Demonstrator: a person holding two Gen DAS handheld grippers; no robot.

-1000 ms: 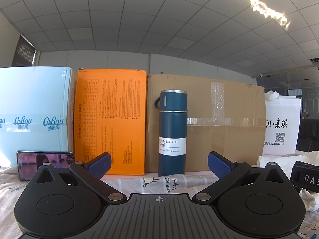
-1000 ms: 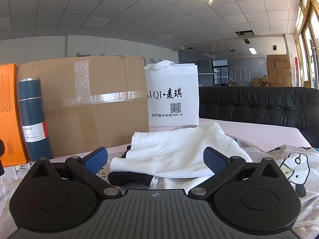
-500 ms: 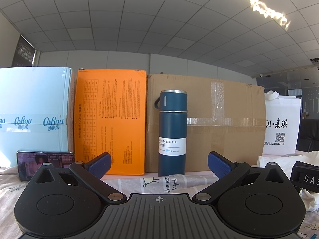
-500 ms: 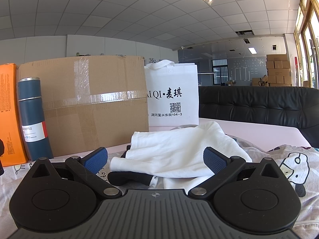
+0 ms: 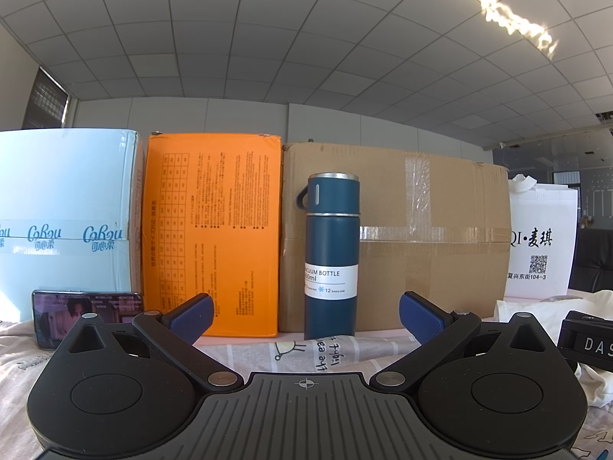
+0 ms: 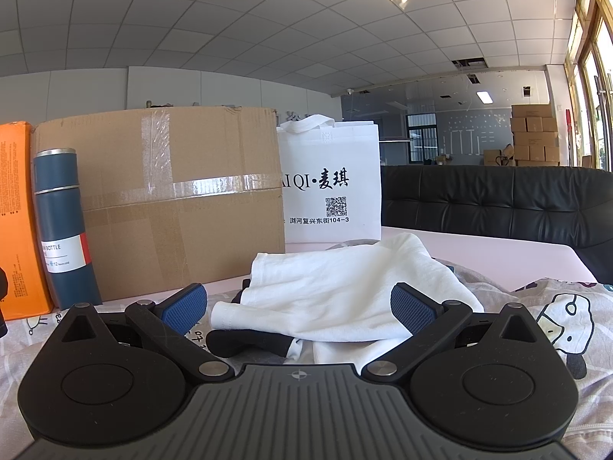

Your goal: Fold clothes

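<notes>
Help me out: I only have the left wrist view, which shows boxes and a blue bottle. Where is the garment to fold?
Observer: A crumpled white garment lies straight ahead of the right tool, on the printed sheet.
Operator: Is the right tool gripping it?
Observer: No. Its jaws are wide open and hold nothing.
Operator: Anything under the garment?
Observer: A black object pokes out from beneath its near edge; I cannot tell what it is.
Operator: What lies beyond it?
Observer: A black sofa behind the table's far edge.
</notes>
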